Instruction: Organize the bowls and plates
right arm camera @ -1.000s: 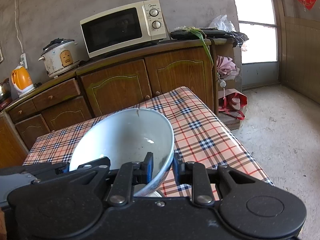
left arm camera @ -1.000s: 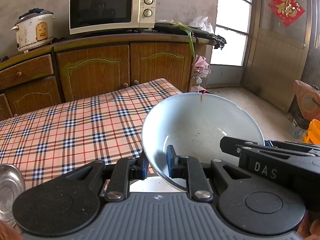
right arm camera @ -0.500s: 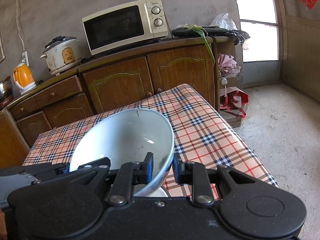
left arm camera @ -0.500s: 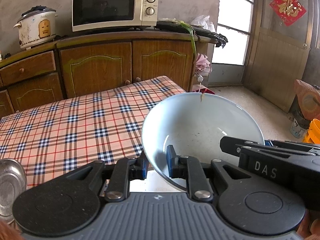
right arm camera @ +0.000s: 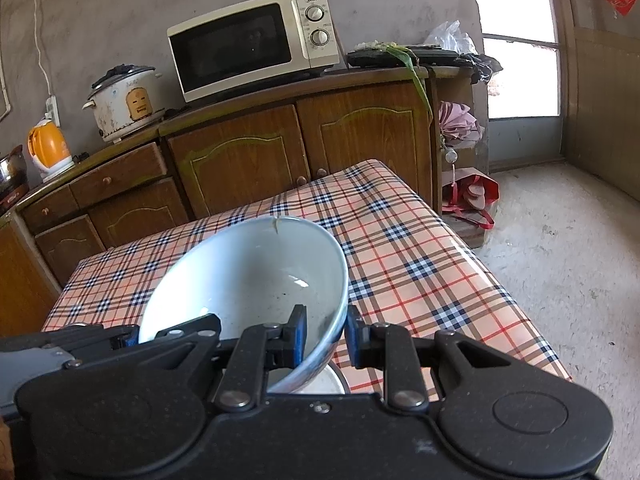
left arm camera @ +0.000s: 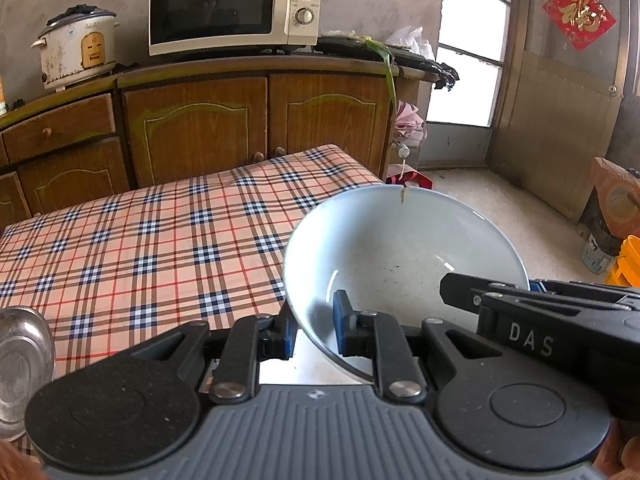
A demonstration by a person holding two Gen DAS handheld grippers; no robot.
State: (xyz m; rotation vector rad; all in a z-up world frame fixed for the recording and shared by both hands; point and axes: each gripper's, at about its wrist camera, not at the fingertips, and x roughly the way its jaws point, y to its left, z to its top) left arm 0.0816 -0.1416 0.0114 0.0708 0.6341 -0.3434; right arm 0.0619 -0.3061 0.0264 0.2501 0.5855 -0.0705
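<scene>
Bowl (left arm camera: 400, 264), pale blue-white and tilted, hangs above the near end of the checked counter (left arm camera: 140, 248), gripped at opposite sides of its rim by both my tongs. My left tongs (left arm camera: 314, 330) are clamped on the rim's near-left edge, one pad inside the wall and one outside; my right tongs (right arm camera: 324, 338) pinch the opposite edge the same way. Over the past second the grip has not altered, but the counter and the cabinets behind have slid slightly in both views while the bowl kept its place between my pads, so I judge I am carrying it slowly rather than parked. That suggests the bowl is mid-transfer and not yet set down. A chip or stain marks its far rim.

Directly beneath the bowl, a white dish (right arm camera: 324, 382) shows in the right view, a likely stacking spot, though how close the two are I cannot tell. A steel plate (left arm camera: 22, 368) sits at the counter's left edge, well apart. The rest of the cloth is bare. Beyond stand the wooden cabinets (left arm camera: 200, 128) with microwave (left arm camera: 232, 8) and rice cooker (left arm camera: 76, 50), none in my path.
</scene>
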